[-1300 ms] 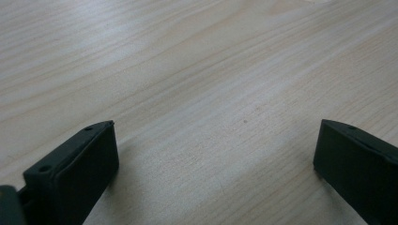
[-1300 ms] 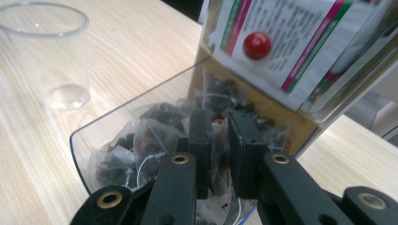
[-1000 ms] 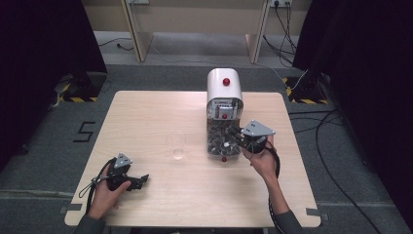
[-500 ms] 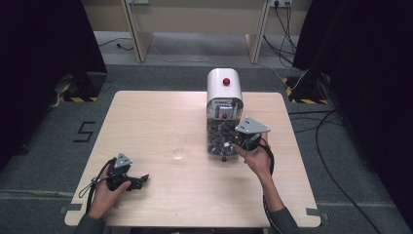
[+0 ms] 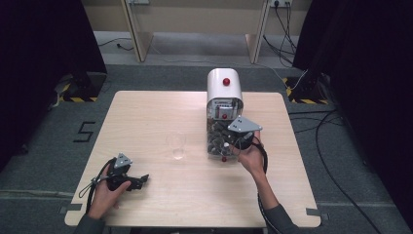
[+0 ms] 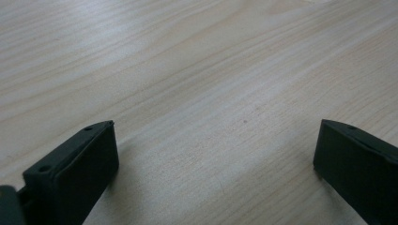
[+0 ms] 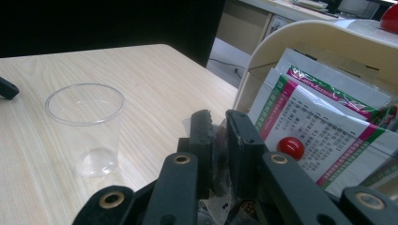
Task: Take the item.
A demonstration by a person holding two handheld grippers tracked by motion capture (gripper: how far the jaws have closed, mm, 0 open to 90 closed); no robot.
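So we've got a small packet pinched between the right gripper jaws, right at the open front of the dispenser at the back of the table, and it doesn't look clear of the bin yet. The dispenser is full of packets. The clear cup just to its left is empty, so dropping one in is probably what's left. Our left gripper rests wide open on bare wood near the front edge.

You have a pale wooden worktop on grey carpet (a black "5" is marked there at its left), hazard-striped tape and loose black cables beyond its edges.
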